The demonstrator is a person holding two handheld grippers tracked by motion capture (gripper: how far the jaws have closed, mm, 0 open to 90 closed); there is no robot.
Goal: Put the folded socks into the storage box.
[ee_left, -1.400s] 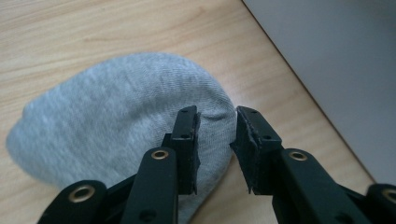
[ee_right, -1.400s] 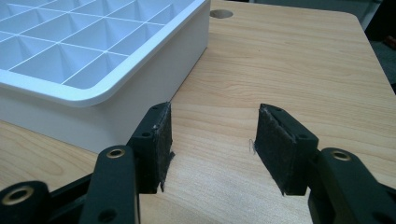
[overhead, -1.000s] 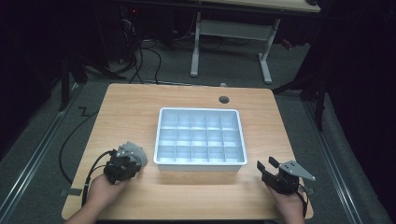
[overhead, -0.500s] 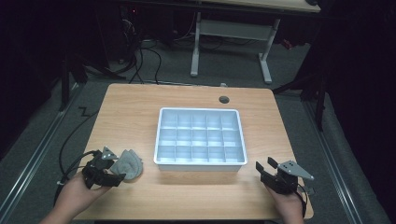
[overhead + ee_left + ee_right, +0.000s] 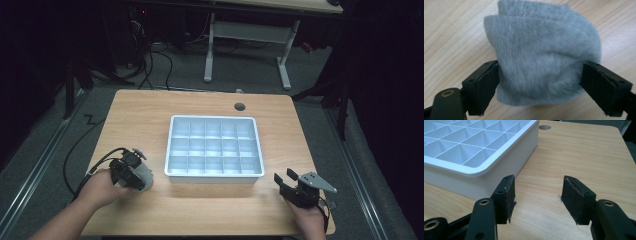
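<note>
High view. One wooden surface (image 5: 200, 107) with one round cable hole (image 5: 240, 106) near its far edge. One white compartment tray (image 5: 214, 173) at the middle, its grid counting five columns by four rows, twenty cells. One left tool (image 5: 134, 170) at the near left, in the person's left hand (image 5: 100, 187), with one black cable (image 5: 80, 172) trailing off the surface's left edge. One grey sock bundle (image 5: 144, 176) lies on the surface at that tool's tip, just left of the tray's near left corner and apart from it. One right tool (image 5: 286, 181) at the near right, carrying one grey three-cornered plate (image 5: 315, 181), beside the tray's near right corner.

Left gripper view. Fabric detail: the sock bundle (image 5: 544, 57) is ribbed grey knit, folded in layers, resting on the wood grain. The left tool (image 5: 540, 80) has just been opening; its two black jaws stand released at either flank of the bundle, which sits between them; whether they brush the cloth cannot be told.

Right gripper view. The right tool (image 5: 537, 200) stands released, two jaws wide apart over bare wood, nothing between them. The tray's (image 5: 499, 162) outer wall stands just beside the left jaw. The cable hole (image 5: 545, 127) lies beyond.
</note>
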